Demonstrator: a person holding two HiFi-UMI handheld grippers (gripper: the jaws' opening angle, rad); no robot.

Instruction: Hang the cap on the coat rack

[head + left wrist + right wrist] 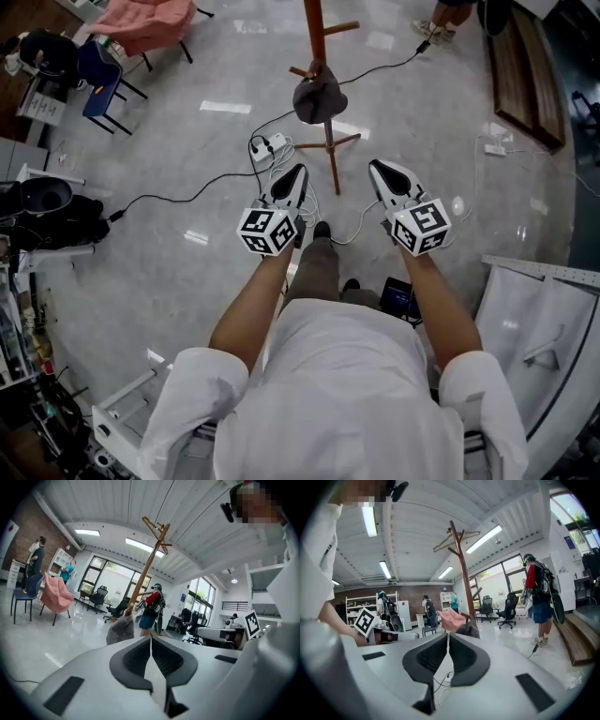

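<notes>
A dark grey cap [319, 97] hangs on a lower peg of the wooden coat rack [317, 37], straight ahead of me on the floor. In the left gripper view the cap [120, 629] shows just beyond the jaw tips, against the rack's pole [146, 571]. The right gripper view catches the cap [469, 630] beside the pole [462, 569]. My left gripper [297, 171] and right gripper [373, 166] are held side by side below the rack, well short of the cap. Both are shut with nothing between their jaws.
A white power strip [265, 149] and cables lie on the glossy floor by the rack's base [330, 143]. A pink-draped chair [145, 23] and a blue chair [98, 80] stand at far left, a wooden bench [525, 66] at far right. A person [540, 599] stands nearby.
</notes>
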